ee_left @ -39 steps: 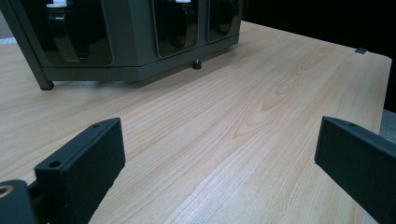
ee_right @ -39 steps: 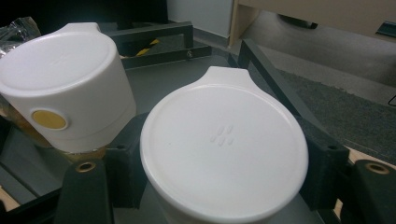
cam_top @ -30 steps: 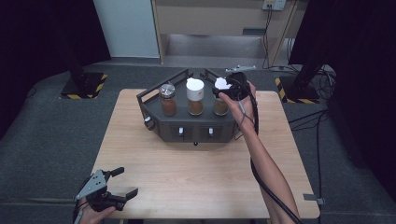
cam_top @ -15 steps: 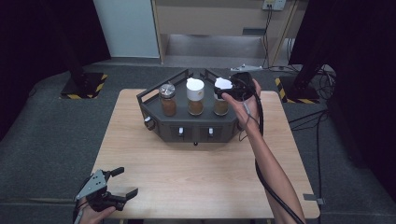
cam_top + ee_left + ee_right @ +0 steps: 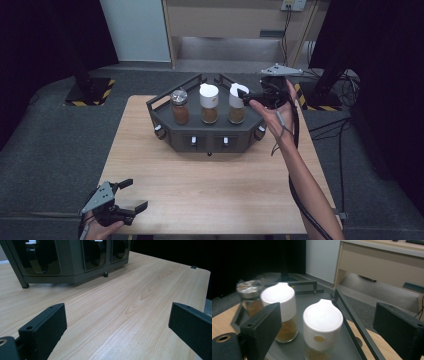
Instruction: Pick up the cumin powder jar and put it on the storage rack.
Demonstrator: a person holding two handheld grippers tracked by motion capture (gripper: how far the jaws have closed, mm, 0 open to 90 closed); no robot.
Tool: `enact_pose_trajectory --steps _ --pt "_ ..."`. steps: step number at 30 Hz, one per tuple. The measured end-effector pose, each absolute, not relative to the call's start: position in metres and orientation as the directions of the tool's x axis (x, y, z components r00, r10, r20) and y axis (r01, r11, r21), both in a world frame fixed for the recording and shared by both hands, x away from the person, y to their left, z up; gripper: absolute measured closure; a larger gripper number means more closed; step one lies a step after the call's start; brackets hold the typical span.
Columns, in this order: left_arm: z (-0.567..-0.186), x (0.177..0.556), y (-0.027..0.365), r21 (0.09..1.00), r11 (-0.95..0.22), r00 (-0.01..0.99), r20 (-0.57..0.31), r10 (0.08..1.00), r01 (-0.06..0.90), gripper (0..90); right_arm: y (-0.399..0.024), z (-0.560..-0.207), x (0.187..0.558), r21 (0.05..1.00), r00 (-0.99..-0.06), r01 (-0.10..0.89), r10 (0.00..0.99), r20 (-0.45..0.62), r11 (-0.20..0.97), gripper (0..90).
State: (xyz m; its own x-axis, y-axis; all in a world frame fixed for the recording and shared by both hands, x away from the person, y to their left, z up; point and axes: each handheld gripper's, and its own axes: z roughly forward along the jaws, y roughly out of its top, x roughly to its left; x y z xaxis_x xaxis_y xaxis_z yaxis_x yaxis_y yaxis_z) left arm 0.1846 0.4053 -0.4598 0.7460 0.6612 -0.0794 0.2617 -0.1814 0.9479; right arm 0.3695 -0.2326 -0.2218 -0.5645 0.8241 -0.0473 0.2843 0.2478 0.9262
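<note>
item: white-capped spice jar [image 5: 322, 326], rightmost on dark rack [image 5: 165, 131], far side of bench [image 5: 215, 195]. right tool [image 5: 252, 95] gaped wide beside cap. left tool [image 5: 131, 195] open, idle. advice: centre jaws level before closing.

We can read no words, brand names or numbers anywhere in these views. The white caps and the metal lid of the three spice jars [image 5: 209, 104] are plain, and the dark rack [image 5: 172, 131] under them bears no lettering. The only sign-like marking we see is yellow-and-black hazard striping on the two stand bases [image 5: 90, 91] on the floor, far left and far right beyond the table [image 5: 210, 195].
</note>
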Motion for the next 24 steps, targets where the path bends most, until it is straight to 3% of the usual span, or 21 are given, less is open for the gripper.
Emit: enact_pose_trajectory --steps 24 --pt "-0.460 0.184 0.405 0.946 -0.185 0.745 -0.079 0.663 0.265 0.7 -0.261 -0.235 0.300 0.948 -0.633 0.198 0.771 -0.070 0.248 6.2"
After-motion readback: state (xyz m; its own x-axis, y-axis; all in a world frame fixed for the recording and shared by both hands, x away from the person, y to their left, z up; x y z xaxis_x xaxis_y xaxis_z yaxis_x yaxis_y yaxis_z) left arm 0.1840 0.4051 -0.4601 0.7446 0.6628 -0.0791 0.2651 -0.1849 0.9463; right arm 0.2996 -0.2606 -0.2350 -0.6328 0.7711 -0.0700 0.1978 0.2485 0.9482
